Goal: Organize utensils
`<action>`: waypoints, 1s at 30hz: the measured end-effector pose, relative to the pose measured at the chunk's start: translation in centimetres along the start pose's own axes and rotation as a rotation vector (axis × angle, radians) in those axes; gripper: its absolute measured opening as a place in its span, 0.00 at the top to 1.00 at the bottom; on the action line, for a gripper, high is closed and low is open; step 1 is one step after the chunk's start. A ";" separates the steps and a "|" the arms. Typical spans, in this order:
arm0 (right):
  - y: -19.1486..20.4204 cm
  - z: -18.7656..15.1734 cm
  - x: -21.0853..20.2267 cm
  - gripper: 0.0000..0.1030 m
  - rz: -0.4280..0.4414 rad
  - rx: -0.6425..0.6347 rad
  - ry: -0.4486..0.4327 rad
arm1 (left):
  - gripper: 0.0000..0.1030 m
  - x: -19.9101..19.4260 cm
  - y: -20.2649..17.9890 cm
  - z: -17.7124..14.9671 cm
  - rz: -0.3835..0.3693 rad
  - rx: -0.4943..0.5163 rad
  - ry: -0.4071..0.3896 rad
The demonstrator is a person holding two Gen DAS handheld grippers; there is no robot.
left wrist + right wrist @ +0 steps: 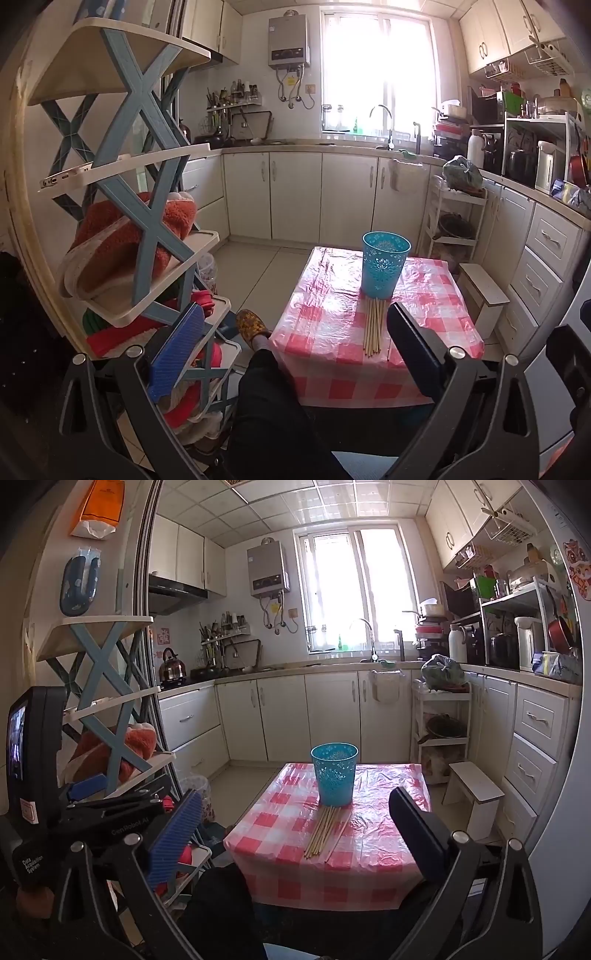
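A bundle of wooden chopsticks [373, 326] [327, 830] lies flat on a small table covered in red-and-white checked plastic [332, 314] [380, 834]. Just behind them stands an upright teal perforated cup [384, 264] [334, 773], touching or nearly touching their far ends. My left gripper [295, 339] hangs open in front of the table's near edge, nothing between its fingers. My right gripper [295, 823] is also wide open and empty, short of the table. The left gripper's body [85, 812] shows at the left of the right wrist view.
A blue-and-white shoe rack [140, 206] [107, 716] with slippers stands close on the left. The person's dark-trousered leg [273, 406] and patterned slipper [251, 325] lie below the table. A white step stool [476, 794] and white trolley [441, 716] stand to the right; kitchen cabinets line the back.
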State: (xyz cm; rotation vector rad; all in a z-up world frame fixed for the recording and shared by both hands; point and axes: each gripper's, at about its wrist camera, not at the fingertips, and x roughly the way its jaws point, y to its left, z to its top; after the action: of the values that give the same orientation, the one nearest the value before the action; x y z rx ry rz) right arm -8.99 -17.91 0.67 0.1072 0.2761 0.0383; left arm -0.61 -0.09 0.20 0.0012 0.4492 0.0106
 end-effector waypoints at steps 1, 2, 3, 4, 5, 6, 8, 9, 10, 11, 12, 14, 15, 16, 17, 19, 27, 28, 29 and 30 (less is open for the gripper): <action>0.0 0.0 0.0 0.06 0.001 0.000 0.000 | 0.08 0.0 0.0 -0.1 -0.002 0.000 0.000; 0.0 0.0 0.0 0.06 0.001 0.001 -0.001 | 0.08 0.1 0.1 -0.1 -0.006 0.000 0.001; 0.2 -0.1 -0.1 0.06 0.001 0.001 -0.002 | 0.08 0.1 0.1 -0.1 -0.008 -0.002 0.000; -0.3 0.0 0.0 0.06 0.000 0.003 0.000 | 0.08 0.0 0.1 -0.1 -0.008 -0.003 -0.002; -0.3 0.0 0.1 0.06 0.000 0.003 0.003 | 0.08 0.0 0.2 -0.1 -0.009 -0.003 -0.002; -0.2 0.0 0.1 0.06 0.000 0.003 0.003 | 0.08 0.0 0.2 0.0 -0.011 -0.004 -0.001; -0.1 0.0 0.0 0.06 0.001 0.002 0.002 | 0.08 0.0 0.1 -0.1 -0.014 -0.003 -0.002; 0.0 0.0 0.0 0.06 0.001 0.002 0.002 | 0.08 0.0 0.1 -0.2 -0.015 -0.002 -0.002; -0.2 0.0 -0.1 0.06 0.001 0.003 0.003 | 0.08 0.0 0.1 -0.2 -0.016 0.000 -0.002; -0.1 0.0 -0.1 0.06 0.000 0.002 0.002 | 0.08 0.0 0.1 -0.2 -0.016 0.001 -0.002; -0.1 0.0 -0.1 0.06 0.000 0.002 0.002 | 0.08 0.0 0.0 -0.2 -0.016 0.002 -0.002; -0.1 0.0 -0.1 0.06 0.000 0.002 0.002 | 0.07 -0.1 0.1 -0.2 -0.016 0.001 -0.003; -0.1 0.0 -0.1 0.06 0.000 0.002 0.002 | 0.07 0.0 0.0 -0.2 -0.016 0.001 -0.003; 0.0 0.0 -0.1 0.06 0.000 0.002 0.002 | 0.08 0.0 0.0 -0.2 -0.015 0.001 -0.003; -0.1 0.0 -0.1 0.06 0.000 0.002 0.003 | 0.08 0.0 0.0 -0.2 -0.014 0.001 -0.003; -0.1 0.0 -0.1 0.06 0.001 0.002 0.003 | 0.08 0.0 0.0 -0.2 -0.014 0.002 -0.004; 0.0 0.0 0.0 0.06 0.000 0.002 0.003 | 0.07 -0.1 0.0 -0.2 -0.014 0.002 -0.004; 0.0 0.0 -0.1 0.06 0.000 0.002 0.002 | 0.08 -0.1 0.0 -0.3 -0.013 0.002 -0.005; -0.1 0.0 -0.1 0.06 0.001 0.001 0.002 | 0.08 -0.1 0.0 -0.3 -0.013 0.001 -0.005; -0.1 0.0 -0.1 0.06 0.000 0.001 0.002 | 0.08 0.0 0.0 -0.3 -0.013 0.001 -0.004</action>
State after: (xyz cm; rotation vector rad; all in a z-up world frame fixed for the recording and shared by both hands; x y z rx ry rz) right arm -9.09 -18.05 0.68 0.1083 0.2781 0.0387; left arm -0.76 -0.12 -0.01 -0.0011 0.4455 -0.0027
